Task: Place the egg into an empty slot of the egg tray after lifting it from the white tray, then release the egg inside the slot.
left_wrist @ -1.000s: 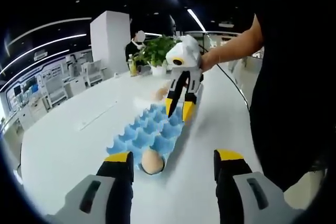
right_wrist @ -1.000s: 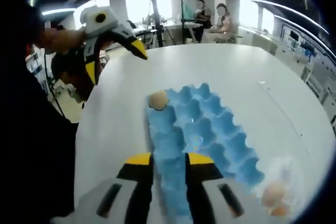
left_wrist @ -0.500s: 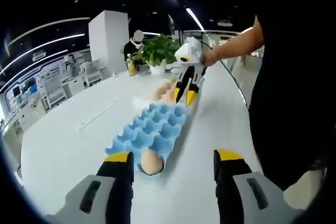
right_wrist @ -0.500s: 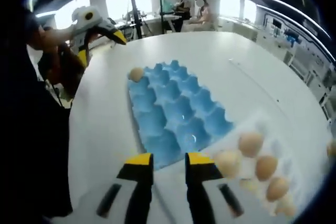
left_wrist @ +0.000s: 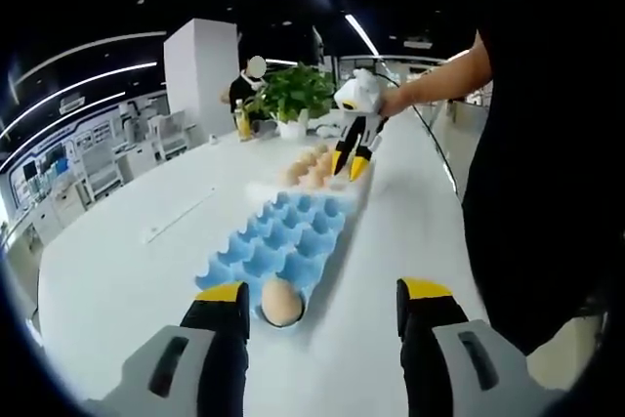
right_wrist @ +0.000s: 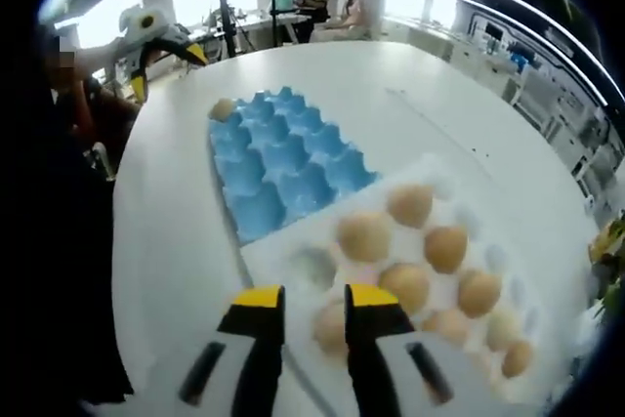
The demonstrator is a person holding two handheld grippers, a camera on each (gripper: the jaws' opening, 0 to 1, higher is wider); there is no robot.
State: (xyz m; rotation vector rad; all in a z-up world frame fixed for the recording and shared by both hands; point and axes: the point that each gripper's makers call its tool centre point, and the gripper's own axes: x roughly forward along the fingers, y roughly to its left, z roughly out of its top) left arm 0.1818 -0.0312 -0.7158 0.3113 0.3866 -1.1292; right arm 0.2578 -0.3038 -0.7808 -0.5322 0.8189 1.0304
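Egg (left_wrist: 281,302) upright in blue egg tray's (left_wrist: 283,236) corner slot.

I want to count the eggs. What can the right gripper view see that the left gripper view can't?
The right gripper view looks down into the white tray, so you can count separate eggs and see its empty hollows. The left gripper view gives the potted plant and the right gripper above those eggs. Both show the blue egg tray with one egg in its corner slot.
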